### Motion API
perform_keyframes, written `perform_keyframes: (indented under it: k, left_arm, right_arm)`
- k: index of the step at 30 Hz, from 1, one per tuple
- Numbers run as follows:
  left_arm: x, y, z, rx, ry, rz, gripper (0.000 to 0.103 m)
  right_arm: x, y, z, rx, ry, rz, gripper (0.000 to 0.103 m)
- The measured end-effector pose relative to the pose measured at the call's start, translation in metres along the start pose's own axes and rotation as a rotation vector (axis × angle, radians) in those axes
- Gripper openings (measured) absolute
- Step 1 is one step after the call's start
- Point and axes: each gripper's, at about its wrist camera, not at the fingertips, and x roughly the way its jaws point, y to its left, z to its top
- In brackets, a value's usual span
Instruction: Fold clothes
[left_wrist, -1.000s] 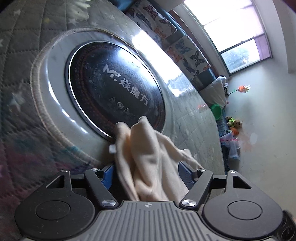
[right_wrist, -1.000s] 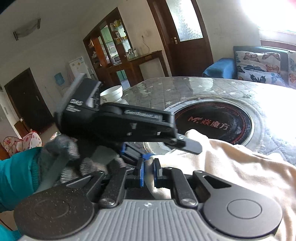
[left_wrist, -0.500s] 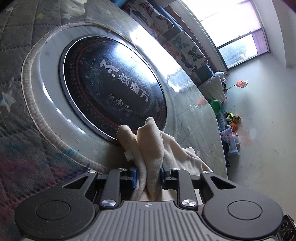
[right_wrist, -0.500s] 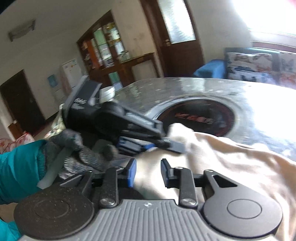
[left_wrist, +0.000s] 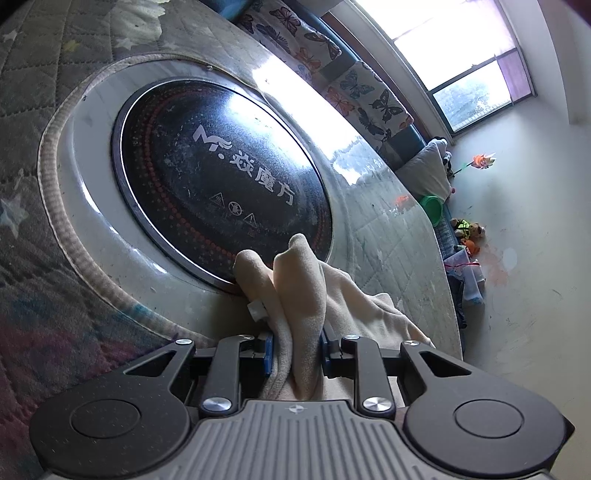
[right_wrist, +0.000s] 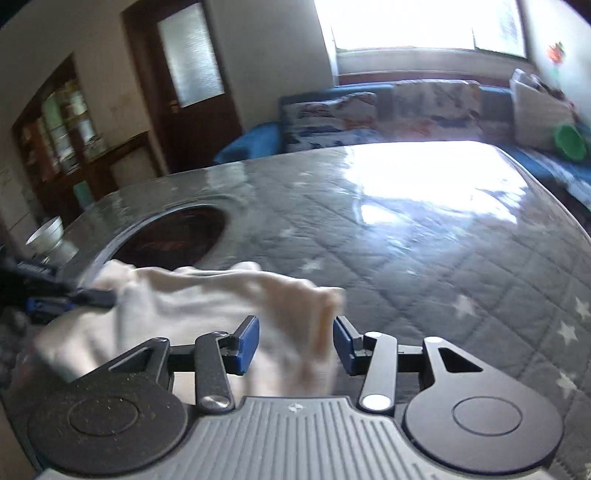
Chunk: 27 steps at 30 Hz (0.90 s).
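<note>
A cream garment (left_wrist: 306, 295) lies bunched on the quilted table. My left gripper (left_wrist: 295, 350) is shut on a fold of it, with cloth sticking up between the blue pads by the rim of the black hotplate (left_wrist: 221, 184). In the right wrist view the garment (right_wrist: 192, 295) stretches from my left gripper (right_wrist: 55, 295) at the far left to my right gripper (right_wrist: 295, 341). My right gripper is open, its blue pads apart on either side of a raised edge of the cloth. That view is blurred.
The round table (right_wrist: 424, 240) has a grey quilted cover with stars and a glass top. The hotplate (right_wrist: 173, 236) sits in its middle. A white bowl (right_wrist: 46, 232) stands at the far left edge. A sofa with butterfly cushions (left_wrist: 351, 85) runs under the window.
My left gripper has closed on the cloth and stays by the hotplate. My right gripper has opened and swung right along the garment, away from the left gripper.
</note>
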Motion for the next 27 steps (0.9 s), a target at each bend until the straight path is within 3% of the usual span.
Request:
perform_keyframes:
  k: [10,11,12,15,27]
  left_arm:
    - [0.004,-0.006,0.0,0.036,-0.012,0.032,0.025]
    - [0.003,-0.007,-0.001,0.041,-0.014,0.036,0.025]
    - [0.003,-0.009,-0.001,0.046,-0.015,0.041,0.025]
    - [0.001,-0.013,-0.002,0.064,-0.021,0.059,0.025]
    - [0.004,-0.073,-0.002,0.225,-0.032,0.006,0.021]
  right_arm:
    - [0.018,-0.014,-0.004,0.086,0.01,0.074,0.045]
    - [0.019,-0.012,-0.004,0.085,0.015,0.086,0.041]
    - [0.018,-0.011,-0.003,0.084,0.02,0.092,0.027]
    - [0.014,-0.01,-0.003,0.098,0.01,0.095,0.013]
    - [-0.047,-0.013,0.014,0.084,-0.132,0.063,0.012]
